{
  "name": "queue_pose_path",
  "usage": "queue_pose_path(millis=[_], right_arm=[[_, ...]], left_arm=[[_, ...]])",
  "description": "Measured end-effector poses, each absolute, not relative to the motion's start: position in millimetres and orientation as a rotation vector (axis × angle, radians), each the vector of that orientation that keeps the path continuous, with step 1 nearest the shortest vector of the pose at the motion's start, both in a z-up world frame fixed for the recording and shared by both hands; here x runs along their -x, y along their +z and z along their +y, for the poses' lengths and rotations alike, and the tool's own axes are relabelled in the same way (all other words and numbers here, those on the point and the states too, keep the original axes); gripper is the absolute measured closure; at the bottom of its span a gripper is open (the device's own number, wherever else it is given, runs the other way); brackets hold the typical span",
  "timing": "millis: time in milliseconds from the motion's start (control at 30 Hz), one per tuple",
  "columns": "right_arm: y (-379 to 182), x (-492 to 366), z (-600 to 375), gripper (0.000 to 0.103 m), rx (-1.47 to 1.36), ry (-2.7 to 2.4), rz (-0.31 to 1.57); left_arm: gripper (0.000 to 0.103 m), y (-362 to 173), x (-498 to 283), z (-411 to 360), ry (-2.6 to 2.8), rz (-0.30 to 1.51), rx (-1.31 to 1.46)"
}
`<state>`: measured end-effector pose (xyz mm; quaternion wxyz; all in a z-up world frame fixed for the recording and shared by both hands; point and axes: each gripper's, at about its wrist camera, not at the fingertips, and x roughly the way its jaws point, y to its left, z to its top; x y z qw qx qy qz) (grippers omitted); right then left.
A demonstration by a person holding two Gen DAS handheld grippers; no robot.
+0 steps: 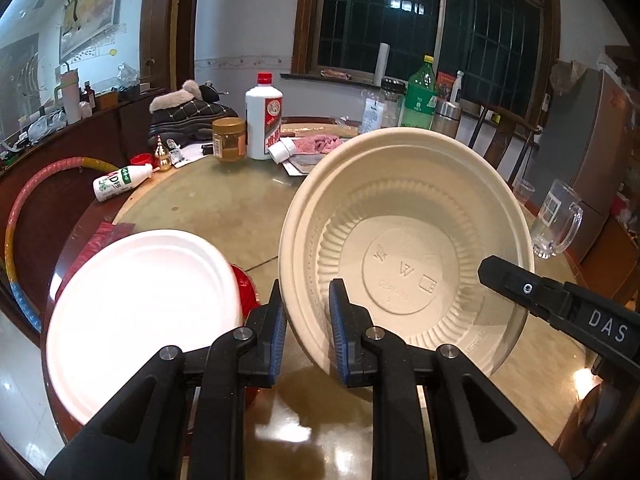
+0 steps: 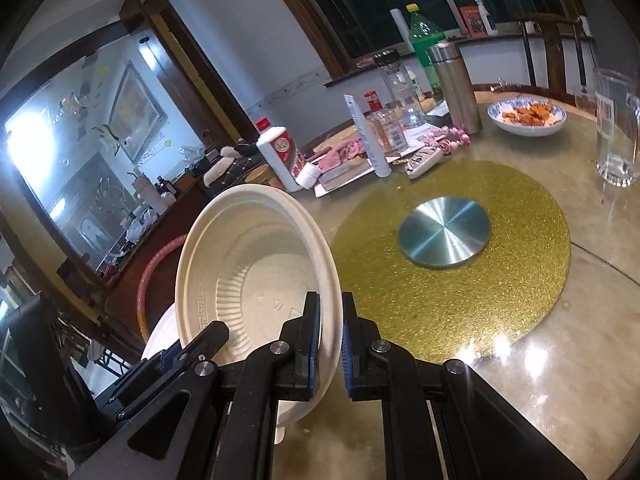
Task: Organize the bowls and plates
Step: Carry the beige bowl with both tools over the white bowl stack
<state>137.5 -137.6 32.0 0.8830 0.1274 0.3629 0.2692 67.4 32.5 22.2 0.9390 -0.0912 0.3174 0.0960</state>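
The beige disposable bowl (image 1: 408,248) is held tilted above the surface (image 1: 224,208), its rim clamped between the left tongs (image 1: 306,316) and, opposite, between the right tongs (image 2: 331,328). A white plate (image 1: 136,312) is seen just left, over a red dish (image 1: 246,288).

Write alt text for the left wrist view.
The left claw pinches the rim of a tilted beige bowl above a cluttered round table. The right claw grips the bowl's opposite rim; a white plate sits at left.
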Motion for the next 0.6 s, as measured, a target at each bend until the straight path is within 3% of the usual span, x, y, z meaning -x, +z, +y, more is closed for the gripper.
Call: queue_pose_path(millis=[600], right_arm=[[68.7,-103.5,-77.8,0.093,-0.157,0.639,0.718]], left_arm=[[0.085,43.9,-26.2,87.9,0.210,0.608,0.240]])
